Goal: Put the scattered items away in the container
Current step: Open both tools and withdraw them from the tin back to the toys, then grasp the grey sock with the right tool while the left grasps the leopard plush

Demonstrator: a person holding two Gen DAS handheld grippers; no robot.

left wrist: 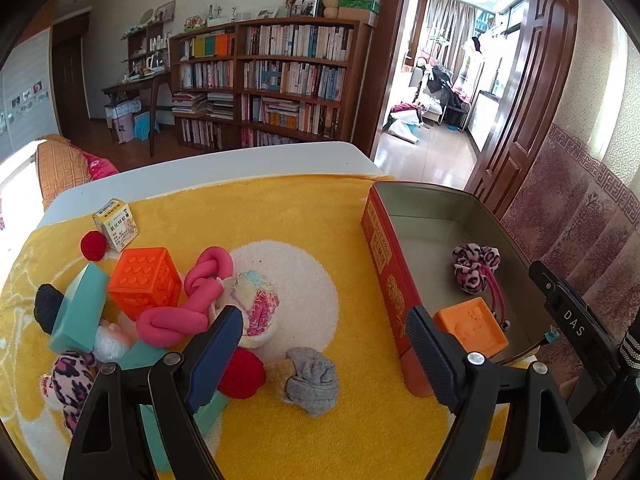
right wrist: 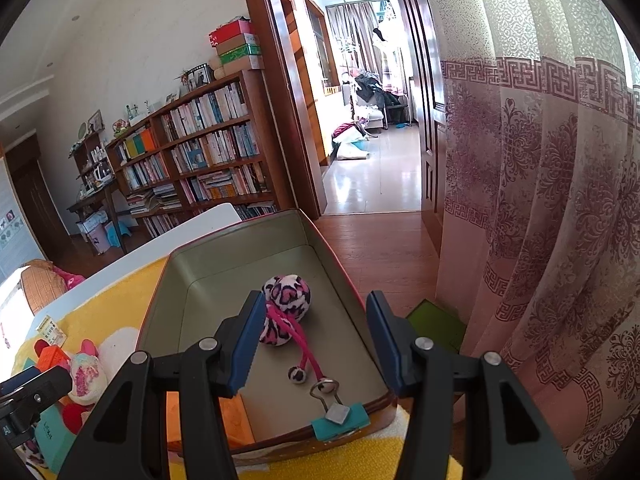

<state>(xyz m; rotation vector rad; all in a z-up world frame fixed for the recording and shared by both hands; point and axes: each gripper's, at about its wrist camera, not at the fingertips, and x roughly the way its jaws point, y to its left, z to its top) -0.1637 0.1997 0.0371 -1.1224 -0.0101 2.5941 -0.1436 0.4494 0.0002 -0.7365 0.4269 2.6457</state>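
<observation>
A red tin (left wrist: pixel 385 272) with a grey inside stands on the right of the yellow towel (left wrist: pixel 280 208). In it lie a leopard-print pompom toy (left wrist: pixel 475 267) and an orange block (left wrist: pixel 472 330). My left gripper (left wrist: pixel 324 346) hangs open over the towel just left of the tin, with a grey sock ball (left wrist: pixel 314 376) below the gap. My right gripper (right wrist: pixel 315 344) is open over the tin (right wrist: pixel 240 234), with nothing between its pads. The leopard toy (right wrist: pixel 286 296) lies past its left finger. A teal binder clip (right wrist: pixel 340 420) sits on the tin's near rim.
Scattered at left are an orange heart cube (left wrist: pixel 146 282), a pink knotted rope (left wrist: pixel 188 304), a teal block (left wrist: pixel 80 312), a red ball (left wrist: pixel 240 374), a multicolour ball (left wrist: pixel 258 304) and a small medicine box (left wrist: pixel 116 224). A patterned curtain (right wrist: pixel 540 200) hangs right of the table.
</observation>
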